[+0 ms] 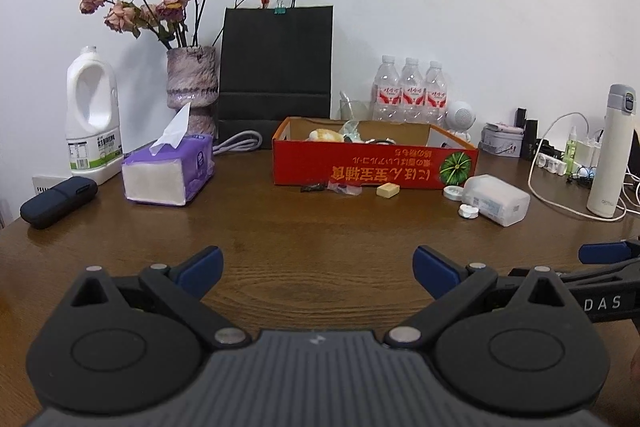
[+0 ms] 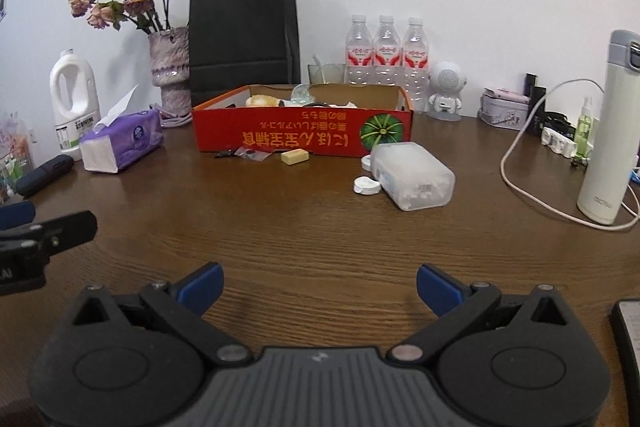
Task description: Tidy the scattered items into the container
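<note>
Red box (image 2: 302, 139) fronted by two white caps (image 2: 367, 185).

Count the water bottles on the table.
3: water bottles in a row by the wall behind the red box: left, middle, right. More may be hidden.

Both tools look alike. The left gripper (image 1: 318, 269) has matte black linkage arms, blue pads on its fingertips (image 1: 202, 269), round silver pivot pins, two big black discs with raised circles, and a grey ribbed centre plate bearing a small pale mark. The right gripper (image 2: 320, 285) repeats that build: blue fingertips (image 2: 438, 287), black arms, silver pins. White letters "DAS" show on its black side.
</note>
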### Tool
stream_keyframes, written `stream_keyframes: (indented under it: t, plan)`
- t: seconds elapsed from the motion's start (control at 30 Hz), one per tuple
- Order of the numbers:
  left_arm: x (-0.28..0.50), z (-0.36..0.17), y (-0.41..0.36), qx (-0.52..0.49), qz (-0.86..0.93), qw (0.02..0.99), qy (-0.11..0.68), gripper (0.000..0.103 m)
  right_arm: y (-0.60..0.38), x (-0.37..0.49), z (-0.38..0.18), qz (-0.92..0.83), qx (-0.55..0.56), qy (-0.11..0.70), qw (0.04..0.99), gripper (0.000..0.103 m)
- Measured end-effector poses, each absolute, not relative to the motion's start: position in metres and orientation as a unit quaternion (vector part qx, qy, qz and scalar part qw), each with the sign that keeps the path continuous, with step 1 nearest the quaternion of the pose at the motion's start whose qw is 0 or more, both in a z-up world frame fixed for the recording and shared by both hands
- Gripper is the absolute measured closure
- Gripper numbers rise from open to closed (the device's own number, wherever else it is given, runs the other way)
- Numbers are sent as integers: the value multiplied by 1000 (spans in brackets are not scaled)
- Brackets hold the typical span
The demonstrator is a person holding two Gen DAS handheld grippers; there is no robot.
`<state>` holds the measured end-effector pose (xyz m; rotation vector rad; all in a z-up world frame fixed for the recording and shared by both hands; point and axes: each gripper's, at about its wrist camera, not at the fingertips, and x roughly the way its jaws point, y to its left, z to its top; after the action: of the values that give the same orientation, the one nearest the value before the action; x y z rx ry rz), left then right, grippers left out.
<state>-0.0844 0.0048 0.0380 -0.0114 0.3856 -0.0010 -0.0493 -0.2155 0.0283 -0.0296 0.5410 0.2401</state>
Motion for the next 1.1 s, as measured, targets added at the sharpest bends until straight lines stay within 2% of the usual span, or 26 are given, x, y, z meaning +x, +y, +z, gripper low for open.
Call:
stream_keyframes:
  t: [0.27, 0.37, 0.47, 0.53, 0.6, 0.67, 0.8, 0.83, 0.9, 0.97, 1.03, 1.1]
  plan:
    - [-11, 50, 29, -2, -32, 974, 223, 1, -194, 1, 52, 141, -41, 242, 959, 0]
    - [33, 53, 45, -7, -40, 970, 239, 9, -178, 42, 56, 174, -39, 237, 955, 6]
    - [72, 51, 61, -5, -28, 966, 258, 18, -152, 96, 51, 215, -23, 264, 940, 8]
    - [87, 48, 73, -15, -18, 964, 265, 20, -129, 133, 42, 231, -10, 286, 930, 12]
    - [97, 47, 85, -31, -14, 963, 268, 20, -105, 163, 32, 226, -19, 311, 923, 28]
    - [104, 45, 94, -43, -9, 962, 268, 20, -81, 183, 23, 207, -42, 320, 924, 38]
    - [115, 40, 102, -49, -6, 961, 273, 20, -61, 201, 16, 172, -65, 317, 930, 42]
    - [119, 38, 103, -50, -6, 960, 276, 20, -60, 207, 12, 161, -58, 327, 929, 48]
    - [125, 36, 104, -51, -8, 958, 283, 22, -64, 209, 9, 153, -40, 328, 931, 70]
    - [131, 34, 102, -55, -14, 956, 289, 23, -65, 206, 9, 154, -51, 326, 931, 79]
    - [137, 33, 97, -59, -25, 953, 295, 25, -71, 201, 12, 162, -55, 326, 930, 100]
    - [143, 31, 88, -65, -44, 952, 297, 28, -86, 196, 17, 177, -25, 334, 925, 100]
